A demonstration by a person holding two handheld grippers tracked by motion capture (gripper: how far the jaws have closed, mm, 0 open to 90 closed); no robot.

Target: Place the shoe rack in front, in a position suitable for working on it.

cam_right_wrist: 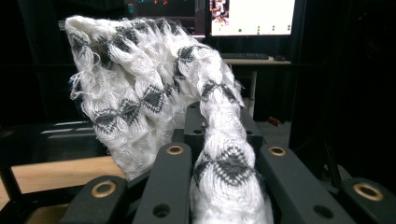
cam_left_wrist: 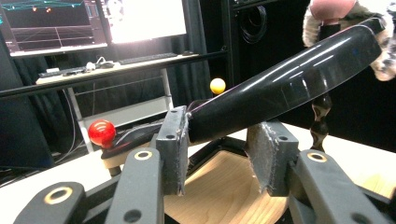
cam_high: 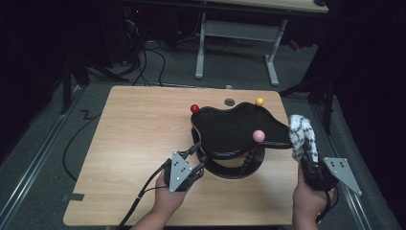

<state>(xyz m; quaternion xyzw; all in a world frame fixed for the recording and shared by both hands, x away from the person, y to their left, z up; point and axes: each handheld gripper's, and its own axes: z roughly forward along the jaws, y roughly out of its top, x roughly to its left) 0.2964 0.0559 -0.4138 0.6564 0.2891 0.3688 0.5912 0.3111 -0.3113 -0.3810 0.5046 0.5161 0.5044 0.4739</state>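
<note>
A glossy black wavy tray (cam_high: 230,127) stands on a black ring base (cam_high: 234,170), with a red ball (cam_high: 195,109), a yellow ball (cam_high: 260,101) and a pink ball (cam_high: 259,135) at its rim. My left gripper (cam_high: 200,155) is at the tray's near left edge. In the left gripper view the tray rim (cam_left_wrist: 289,88) runs between the open jaws (cam_left_wrist: 219,154), against the left pad (cam_left_wrist: 175,149). My right gripper (cam_high: 306,160), right of the tray, is shut on a white and black knitted cloth (cam_high: 302,134) that stands up from its jaws (cam_right_wrist: 219,140).
The wooden table (cam_high: 139,143) has bare room on its left half, and a small dark disc (cam_high: 230,102) lies near its far edge. A white desk frame (cam_high: 239,43) stands beyond it. Lit monitors (cam_left_wrist: 144,18) sit on a far desk.
</note>
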